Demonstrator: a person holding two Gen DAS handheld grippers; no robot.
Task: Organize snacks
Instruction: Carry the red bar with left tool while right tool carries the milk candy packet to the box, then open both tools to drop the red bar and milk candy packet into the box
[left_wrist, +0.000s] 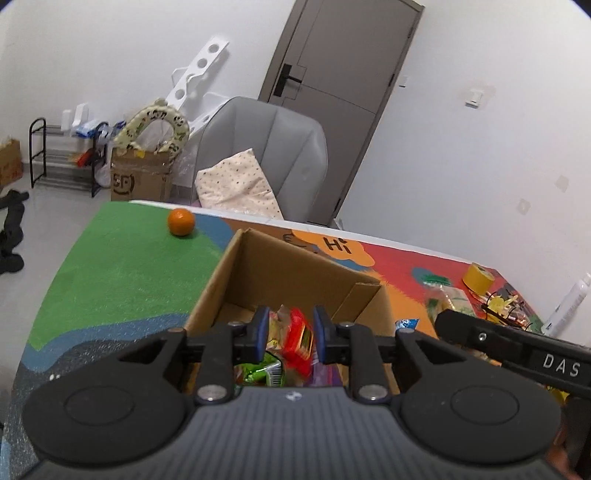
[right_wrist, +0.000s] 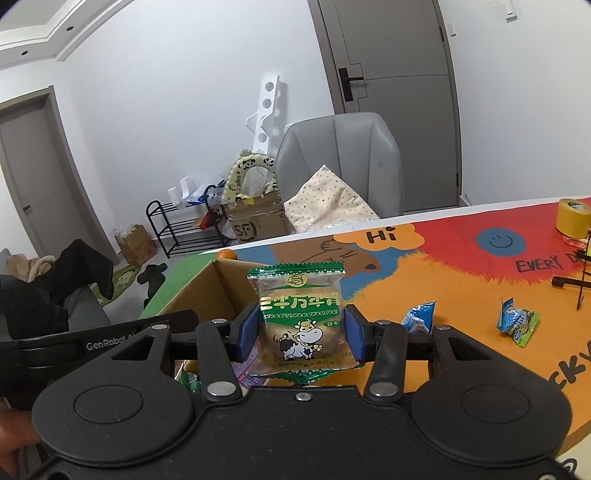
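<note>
Left wrist view: colourful surface (left_wrist: 122, 266), open cardboard box (left_wrist: 280, 273), then left hand-held gripper (left_wrist: 288, 334) over it, jaws slightly apart around a blurred red packet (left_wrist: 297, 338), grip unclear. Right wrist view: right hand-held gripper (right_wrist: 299, 334) clamped on green cow-print biscuit packet (right_wrist: 299, 317).

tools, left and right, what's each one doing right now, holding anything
Left tool: jaws slightly apart over the cardboard box, red snack packet between them, no clear grip.
Right tool: closed on the green cow biscuit packet.
</note>
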